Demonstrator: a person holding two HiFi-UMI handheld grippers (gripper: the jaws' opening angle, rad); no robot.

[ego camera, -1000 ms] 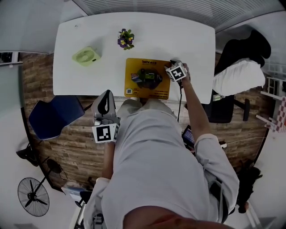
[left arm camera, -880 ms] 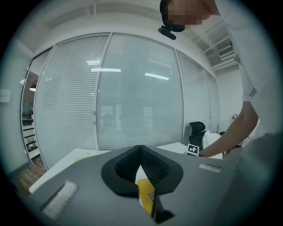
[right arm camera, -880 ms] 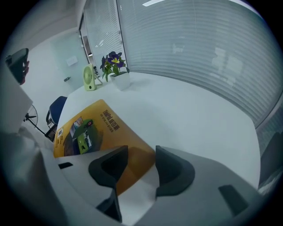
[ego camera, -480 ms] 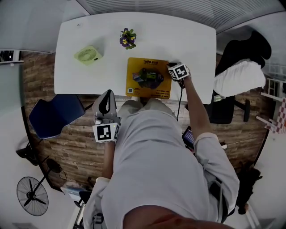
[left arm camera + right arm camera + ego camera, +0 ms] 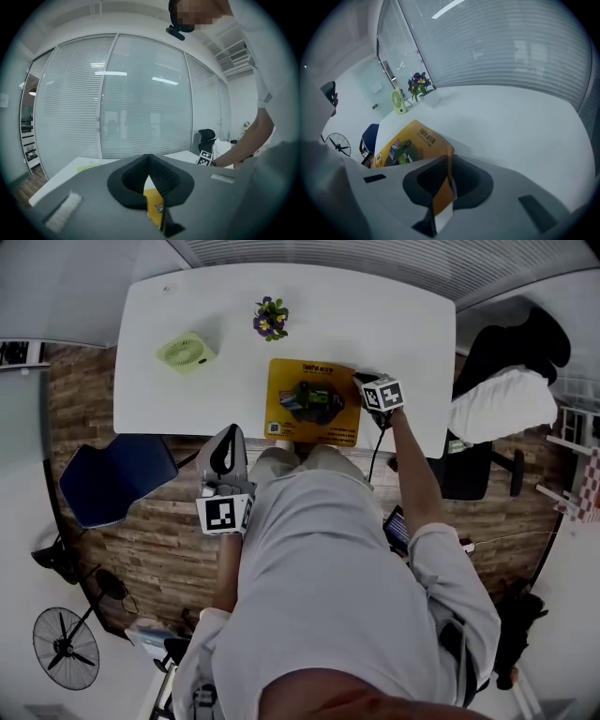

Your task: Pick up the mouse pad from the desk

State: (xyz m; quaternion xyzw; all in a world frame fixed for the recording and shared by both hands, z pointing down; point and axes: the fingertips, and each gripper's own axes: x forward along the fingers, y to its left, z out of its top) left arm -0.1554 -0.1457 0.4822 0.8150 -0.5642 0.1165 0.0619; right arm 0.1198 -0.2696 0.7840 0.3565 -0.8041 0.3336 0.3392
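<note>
The yellow mouse pad (image 5: pixel 309 404) with printed pictures lies on the white desk (image 5: pixel 375 315), close to its near edge. My right gripper (image 5: pixel 364 382) is at the pad's right edge. In the right gripper view its jaws are closing, and the right gripper (image 5: pixel 449 161) pinches that edge. The mouse pad (image 5: pixel 405 145) curls up slightly there. My left gripper (image 5: pixel 228 432) hangs by my waist below the desk edge, jaws together and empty. In the left gripper view the left gripper (image 5: pixel 149 159) points across the desk, and a strip of the mouse pad (image 5: pixel 152 206) shows beyond it.
A green mini fan (image 5: pixel 185 352) and a small pot of purple flowers (image 5: pixel 269 319) stand on the desk behind the pad. A blue chair (image 5: pixel 112 482) sits at the left, a black office chair (image 5: pixel 506 362) at the right, and a floor fan (image 5: pixel 67 652) at lower left.
The right gripper has shifted slightly right along the pad's edge and rolled. The left gripper has stayed in place.
</note>
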